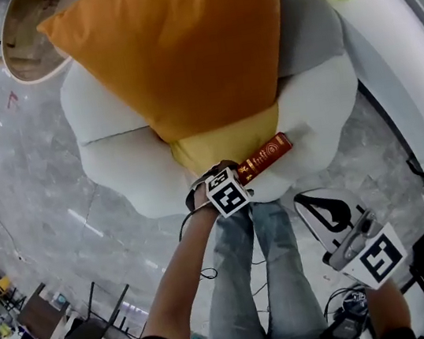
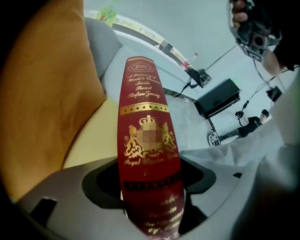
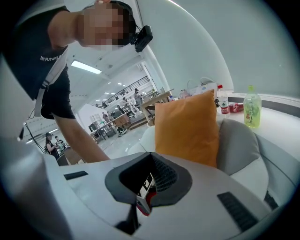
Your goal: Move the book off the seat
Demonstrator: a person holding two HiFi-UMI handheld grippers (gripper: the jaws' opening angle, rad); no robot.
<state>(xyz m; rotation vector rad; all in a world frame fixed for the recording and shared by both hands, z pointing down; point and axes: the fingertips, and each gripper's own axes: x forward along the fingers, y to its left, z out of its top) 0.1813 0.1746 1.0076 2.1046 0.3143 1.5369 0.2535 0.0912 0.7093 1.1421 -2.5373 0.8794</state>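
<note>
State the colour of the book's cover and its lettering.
The book is deep red with gold lettering and a gold crest; the left gripper view shows it best.

The book (image 1: pixel 264 157) is a slim dark-red hardback with gold lettering and a gold crest on its cover (the small print is too fine to read). One end is clamped between the jaws of the left gripper (image 1: pixel 238 174), and the rest juts out over the front edge of the seat (image 1: pixel 112 141). The seat is white, padded and lobed like a flower, with a yellow centre.
</note>
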